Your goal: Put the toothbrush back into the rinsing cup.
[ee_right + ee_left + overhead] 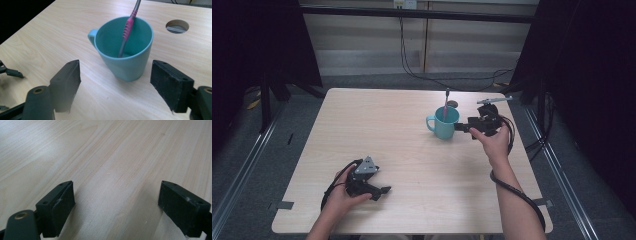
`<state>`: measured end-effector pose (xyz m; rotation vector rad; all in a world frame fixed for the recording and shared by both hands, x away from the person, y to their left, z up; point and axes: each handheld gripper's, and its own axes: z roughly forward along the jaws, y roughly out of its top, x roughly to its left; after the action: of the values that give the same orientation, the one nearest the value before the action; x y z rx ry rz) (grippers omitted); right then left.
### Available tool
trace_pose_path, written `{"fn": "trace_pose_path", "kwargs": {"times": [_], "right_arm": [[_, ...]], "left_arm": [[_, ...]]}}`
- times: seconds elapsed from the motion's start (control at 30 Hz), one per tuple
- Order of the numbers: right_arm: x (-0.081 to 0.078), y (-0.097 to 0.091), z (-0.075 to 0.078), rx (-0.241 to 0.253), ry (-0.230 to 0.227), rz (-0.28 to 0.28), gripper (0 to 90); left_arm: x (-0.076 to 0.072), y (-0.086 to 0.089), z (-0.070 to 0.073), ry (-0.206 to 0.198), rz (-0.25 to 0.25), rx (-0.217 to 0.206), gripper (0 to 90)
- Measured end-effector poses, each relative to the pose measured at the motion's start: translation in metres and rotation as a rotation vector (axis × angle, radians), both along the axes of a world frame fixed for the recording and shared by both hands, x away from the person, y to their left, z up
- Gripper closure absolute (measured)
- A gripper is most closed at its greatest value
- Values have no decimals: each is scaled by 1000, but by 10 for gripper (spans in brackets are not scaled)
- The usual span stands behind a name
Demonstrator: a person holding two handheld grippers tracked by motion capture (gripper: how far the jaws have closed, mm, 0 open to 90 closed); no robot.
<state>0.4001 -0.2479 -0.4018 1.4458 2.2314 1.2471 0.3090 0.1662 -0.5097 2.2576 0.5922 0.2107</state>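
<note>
The teal mug (125, 47) is standing upright on the right far part of the counter (402, 145), its handle pointing left in the high view, beside a round cable hole (177, 26) in the counter top. A toothbrush (127, 27) with a pink and grey handle is leaning inside it, one end resting on the mug's bottom and the shaft propped against the rim, so the mug is serving as its holder. The right gripper (115, 85) is sitting just beside the mug on its right in the high view, released, jaws spread wide with the mug beyond them and untouched; it looks as if the brush is being left to stand on its own. The left gripper (379, 190) is resting idle at the near left, well apart, likewise released over bare wood.
</note>
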Motion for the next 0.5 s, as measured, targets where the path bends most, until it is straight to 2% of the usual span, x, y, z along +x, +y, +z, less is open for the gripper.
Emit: {"fn": "trace_pose_path", "kwargs": {"times": [0.27, 0.43, 0.5], "right_arm": [[-16, 1, -9, -13, 15, 34, 199], [-26, 1, -18, -56, 15, 52, 186], [-30, 1, -23, -53, 19, 61, 181]], "left_arm": [[0, 0, 0, 0, 0, 0, 133], [0, 0, 0, 0, 0, 0, 133], [0, 0, 0, -1, -1, 0, 133]]}}
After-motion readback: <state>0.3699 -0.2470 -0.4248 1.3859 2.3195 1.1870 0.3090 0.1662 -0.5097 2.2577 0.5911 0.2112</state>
